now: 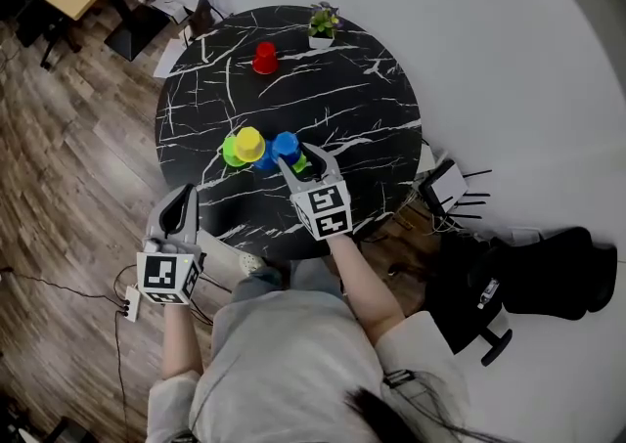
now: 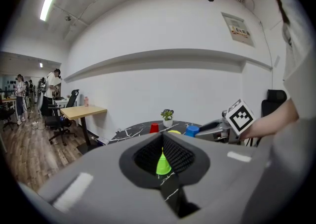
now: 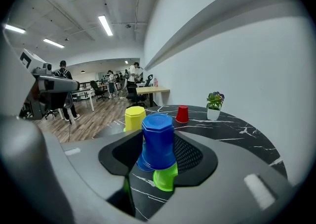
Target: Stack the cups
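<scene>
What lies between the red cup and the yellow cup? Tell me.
Only bare black marble tabletop; the head view shows nothing standing between the red cup and the yellow cup.

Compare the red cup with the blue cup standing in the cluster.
The red cup stands alone near the plant; the blue cup sits clustered with a yellow cup and green cup. The right gripper's open jaws flank the blue cup; the red cup is unattended. Both stand upside down.

No wording is legible anywhere; the wall notice (image 2: 239, 29) bears print too small to read.
</scene>
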A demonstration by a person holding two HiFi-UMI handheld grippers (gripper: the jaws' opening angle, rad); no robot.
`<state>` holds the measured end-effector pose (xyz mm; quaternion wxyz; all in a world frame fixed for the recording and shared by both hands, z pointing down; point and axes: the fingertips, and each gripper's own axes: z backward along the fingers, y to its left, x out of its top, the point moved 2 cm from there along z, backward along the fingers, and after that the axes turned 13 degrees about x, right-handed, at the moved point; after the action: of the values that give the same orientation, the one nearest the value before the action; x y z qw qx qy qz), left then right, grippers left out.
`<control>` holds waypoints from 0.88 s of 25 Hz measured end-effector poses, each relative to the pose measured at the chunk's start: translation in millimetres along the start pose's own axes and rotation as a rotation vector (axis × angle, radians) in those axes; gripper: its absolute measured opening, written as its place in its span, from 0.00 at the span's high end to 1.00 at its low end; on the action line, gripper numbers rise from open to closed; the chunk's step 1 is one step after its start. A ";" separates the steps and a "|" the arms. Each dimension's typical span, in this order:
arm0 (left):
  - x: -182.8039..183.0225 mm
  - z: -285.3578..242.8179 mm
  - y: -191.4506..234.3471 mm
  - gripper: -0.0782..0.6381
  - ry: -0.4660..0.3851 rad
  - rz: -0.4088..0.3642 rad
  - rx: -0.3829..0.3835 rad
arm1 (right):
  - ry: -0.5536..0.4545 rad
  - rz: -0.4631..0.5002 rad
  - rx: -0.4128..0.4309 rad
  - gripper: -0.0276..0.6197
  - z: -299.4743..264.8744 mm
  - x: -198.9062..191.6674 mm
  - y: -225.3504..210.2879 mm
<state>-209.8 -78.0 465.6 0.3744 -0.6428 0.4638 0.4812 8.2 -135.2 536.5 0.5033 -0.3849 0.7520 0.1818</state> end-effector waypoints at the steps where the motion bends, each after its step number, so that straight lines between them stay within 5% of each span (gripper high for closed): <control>1: -0.9 1.0 2.3 0.81 0.002 0.001 0.003 | 0.004 0.000 -0.002 0.66 -1.2 -1.0 0.1; 16: 4.4 -12.0 -3.1 0.81 0.007 -0.004 0.018 | 0.002 -0.012 0.077 0.66 -9.8 -6.4 -0.9; 22: 15.6 -23.5 -14.9 0.81 -0.027 0.025 0.025 | -0.092 -0.040 0.156 0.66 15.9 16.7 -4.5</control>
<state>-187.5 -99.1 457.1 0.3828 -0.6254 0.4727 0.4887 18.1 -134.2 515.2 0.5692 -0.3506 0.7322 0.1299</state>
